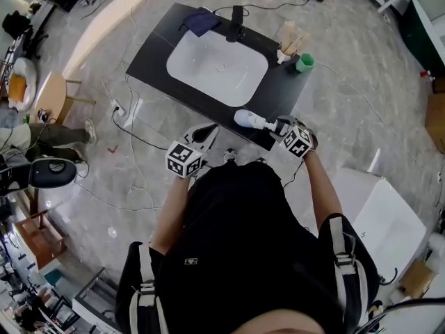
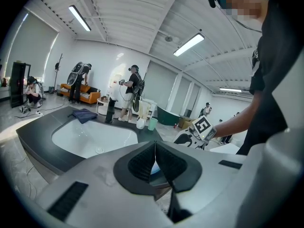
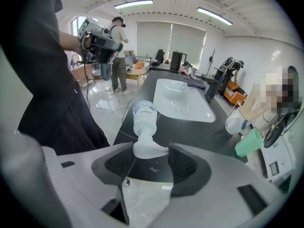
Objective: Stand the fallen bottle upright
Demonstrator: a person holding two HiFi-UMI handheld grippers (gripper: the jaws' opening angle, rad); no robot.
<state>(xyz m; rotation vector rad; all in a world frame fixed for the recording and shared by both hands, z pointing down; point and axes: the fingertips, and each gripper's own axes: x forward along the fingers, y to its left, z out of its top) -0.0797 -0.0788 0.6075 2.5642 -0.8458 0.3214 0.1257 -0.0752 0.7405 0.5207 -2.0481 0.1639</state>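
A white pump bottle [image 1: 249, 120] lies tilted over the front edge of the black counter [image 1: 156, 58], base toward the sink. My right gripper [image 1: 272, 125] is shut on its pump head. In the right gripper view the bottle [image 3: 144, 118] points away from me, its white head wedged between both pads of the right gripper [image 3: 150, 151]. My left gripper [image 1: 206, 135] hovers in front of the counter's edge, left of the bottle and apart from it. Its pads meet in a closed line with nothing held in the left gripper view [image 2: 155, 156].
A white sink basin [image 1: 217, 68] fills the counter's middle, with a black faucet [image 1: 238, 23] and a dark blue cloth [image 1: 201, 21] behind it. A green cup [image 1: 304, 62] and a white holder of wooden utensils [image 1: 288, 44] stand at the right end. Cables cross the floor.
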